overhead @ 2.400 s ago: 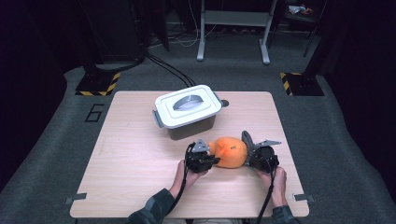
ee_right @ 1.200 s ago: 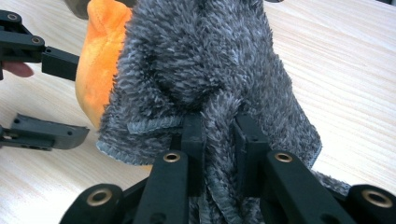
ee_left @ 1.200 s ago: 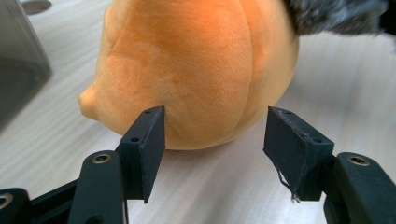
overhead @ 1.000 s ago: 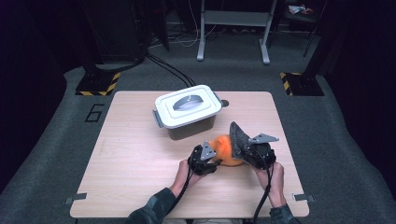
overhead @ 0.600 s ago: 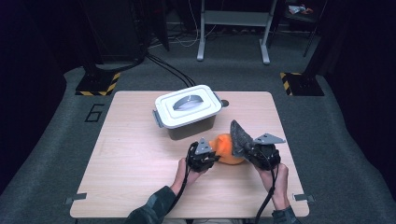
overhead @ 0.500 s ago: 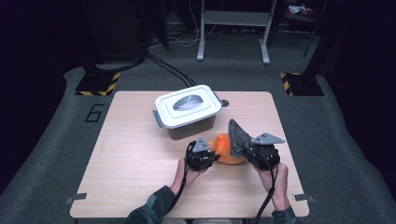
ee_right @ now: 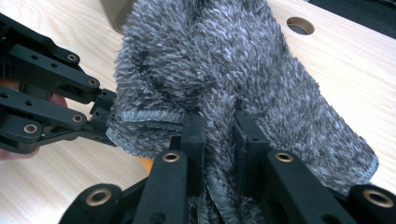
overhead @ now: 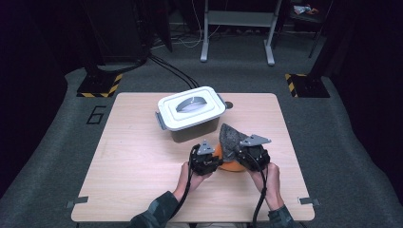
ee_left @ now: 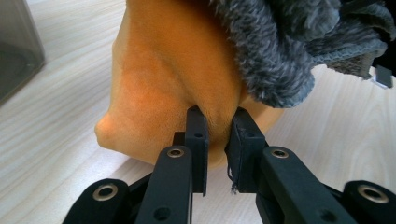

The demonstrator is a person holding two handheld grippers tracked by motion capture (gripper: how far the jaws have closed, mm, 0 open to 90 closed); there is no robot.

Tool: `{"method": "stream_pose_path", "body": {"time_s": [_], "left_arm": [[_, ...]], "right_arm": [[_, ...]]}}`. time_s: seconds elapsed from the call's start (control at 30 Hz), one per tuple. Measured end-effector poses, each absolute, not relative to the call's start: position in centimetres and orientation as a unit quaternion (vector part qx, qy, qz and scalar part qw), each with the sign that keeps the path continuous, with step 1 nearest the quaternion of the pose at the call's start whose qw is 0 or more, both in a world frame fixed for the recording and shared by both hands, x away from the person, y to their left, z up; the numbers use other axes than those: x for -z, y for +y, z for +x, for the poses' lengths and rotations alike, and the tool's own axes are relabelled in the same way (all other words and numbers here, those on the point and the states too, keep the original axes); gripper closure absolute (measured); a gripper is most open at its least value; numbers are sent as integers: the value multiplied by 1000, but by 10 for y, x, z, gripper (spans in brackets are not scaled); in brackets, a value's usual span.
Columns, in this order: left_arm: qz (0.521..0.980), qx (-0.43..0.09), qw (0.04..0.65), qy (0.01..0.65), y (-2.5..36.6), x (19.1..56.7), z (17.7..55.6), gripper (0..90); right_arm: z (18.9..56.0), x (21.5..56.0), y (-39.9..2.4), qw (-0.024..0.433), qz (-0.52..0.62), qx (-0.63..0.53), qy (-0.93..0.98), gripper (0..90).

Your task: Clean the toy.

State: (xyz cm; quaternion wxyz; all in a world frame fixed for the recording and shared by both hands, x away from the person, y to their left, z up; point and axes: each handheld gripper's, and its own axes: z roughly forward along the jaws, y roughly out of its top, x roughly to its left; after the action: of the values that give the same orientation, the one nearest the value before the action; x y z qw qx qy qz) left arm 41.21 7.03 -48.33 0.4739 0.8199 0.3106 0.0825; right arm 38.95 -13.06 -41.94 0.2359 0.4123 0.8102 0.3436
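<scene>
Since 2.4 s back, my right gripper (overhead: 236, 151) has lifted the grey cloth (overhead: 229, 135) off the orange cushion (overhead: 231, 165); its fingers (ee_right: 194, 135) are clenched on a fold of cloth. The left gripper (overhead: 212, 160) has just been closing, and its fingers (ee_left: 197, 135) now pinch a fold of the cushion. The cushion lies on the desk (overhead: 138, 161), near the front edge, close to the white-lidded box (overhead: 191, 108).
</scene>
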Motion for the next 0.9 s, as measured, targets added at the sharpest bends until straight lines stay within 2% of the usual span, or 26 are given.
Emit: {"method": "stream_pose_path", "body": {"time_s": [0.4, 0.9], "left_arm": [[817, -78, 475, 318, 70, 485, 415, 797], [815, -74, 475, 324, 72, 486, 418, 796]], "right_arm": [[391, 426, -157, 233, 450, -334, 795, 767], [403, 472, -202, 201, 521, -296, 775, 767]]}}
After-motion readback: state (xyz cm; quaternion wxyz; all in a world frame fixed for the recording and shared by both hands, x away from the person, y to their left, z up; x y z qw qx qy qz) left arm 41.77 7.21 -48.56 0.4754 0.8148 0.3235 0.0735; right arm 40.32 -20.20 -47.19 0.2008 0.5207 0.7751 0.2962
